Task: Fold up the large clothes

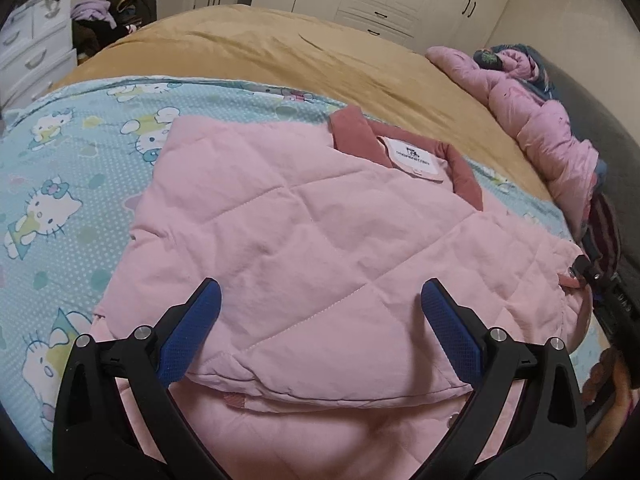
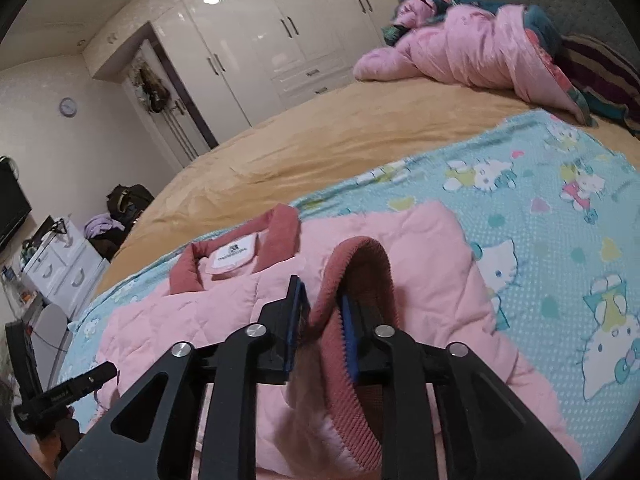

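A pink quilted jacket (image 1: 304, 236) with a dusty-rose collar (image 1: 460, 168) and a white label lies partly folded on a Hello Kitty blanket (image 1: 68, 184). My left gripper (image 1: 320, 300) is open, its blue pads wide apart just above the jacket's near folded edge, holding nothing. In the right wrist view the jacket (image 2: 224, 312) lies below my right gripper (image 2: 322, 308), which is shut on the jacket's rose ribbed cuff (image 2: 360, 260) and holds the sleeve end lifted above the jacket body.
The blanket (image 2: 560, 240) covers the near part of a bed with a tan sheet (image 1: 280, 48). A pile of pink and dark clothes (image 1: 548, 120) lies at the bed's head. White drawers (image 1: 28, 52) and a wardrobe (image 2: 260, 40) stand beyond.
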Demonstrator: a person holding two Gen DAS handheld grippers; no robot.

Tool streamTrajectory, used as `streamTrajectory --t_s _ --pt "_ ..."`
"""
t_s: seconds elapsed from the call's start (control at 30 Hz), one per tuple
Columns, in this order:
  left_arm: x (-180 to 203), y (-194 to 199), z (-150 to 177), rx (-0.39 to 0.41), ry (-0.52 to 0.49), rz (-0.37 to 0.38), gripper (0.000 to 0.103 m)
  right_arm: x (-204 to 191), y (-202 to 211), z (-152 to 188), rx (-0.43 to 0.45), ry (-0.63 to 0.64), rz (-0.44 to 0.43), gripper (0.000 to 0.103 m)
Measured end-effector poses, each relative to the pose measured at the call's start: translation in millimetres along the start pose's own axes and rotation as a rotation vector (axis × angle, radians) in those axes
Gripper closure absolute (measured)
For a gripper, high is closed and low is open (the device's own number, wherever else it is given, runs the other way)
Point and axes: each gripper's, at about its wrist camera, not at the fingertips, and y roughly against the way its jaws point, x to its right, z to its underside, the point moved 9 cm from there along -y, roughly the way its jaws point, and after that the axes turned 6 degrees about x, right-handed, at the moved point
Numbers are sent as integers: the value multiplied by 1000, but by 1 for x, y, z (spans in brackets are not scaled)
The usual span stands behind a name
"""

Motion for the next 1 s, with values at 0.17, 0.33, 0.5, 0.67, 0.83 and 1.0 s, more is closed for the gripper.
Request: streamTrajectory --t_s 0.17,0.33,0.5,0.67,0.83,1.0 --pt "2 1 0 -1 -17 -8 9 -10 20 -9 65 38 52 45" --pt "6 -3 3 -15 -18 20 9 -52 19 1 15 112 -75 36" --pt "2 -19 14 -63 -20 17 9 -88 6 28 -75 245 -114 30" --pt "-3 -32 23 -66 -7 19 9 -97 -1 43 -124 265 -123 24" --pt "-3 -32 24 -62 -6 20 9 -80 -31 78 -275 311 3 15" --pt "-3 -33 25 -67 -13 16 9 -74 -46 100 -318 375 53 13"
